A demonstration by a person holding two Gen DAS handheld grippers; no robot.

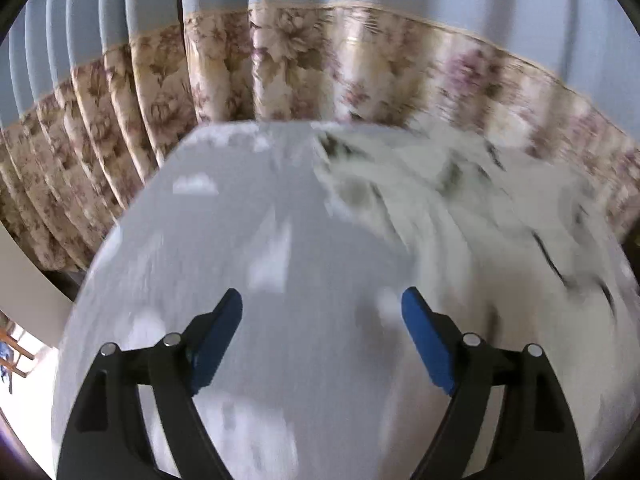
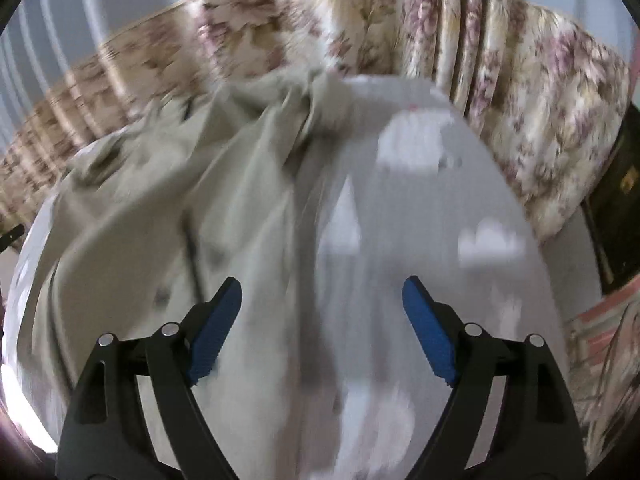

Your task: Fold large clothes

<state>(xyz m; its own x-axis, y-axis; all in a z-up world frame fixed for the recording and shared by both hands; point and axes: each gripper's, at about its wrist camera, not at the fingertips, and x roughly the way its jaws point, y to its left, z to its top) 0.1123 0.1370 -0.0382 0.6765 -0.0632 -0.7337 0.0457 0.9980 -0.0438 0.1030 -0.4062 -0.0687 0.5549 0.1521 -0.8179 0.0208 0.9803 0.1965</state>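
A large pale beige garment [image 2: 168, 200] lies crumpled on a grey table [image 2: 460, 280] patterned with white patches. In the right wrist view it fills the left half, and its edge runs under my right gripper's left finger. My right gripper [image 2: 322, 300] is open above the cloth's edge, with nothing between its blue pads. In the left wrist view the same garment [image 1: 460, 208] lies to the right on the table [image 1: 240, 220], blurred by motion. My left gripper [image 1: 322, 312] is open over bare table just left of the garment, holding nothing.
A curtain, blue above and floral below [image 1: 280, 72], hangs right behind the table's far edge and wraps both sides. Dark cables [image 2: 464, 20] hang before the curtain. A dark cabinet [image 2: 616, 200] stands at the right, and a wooden chair [image 1: 16, 352] at the far left.
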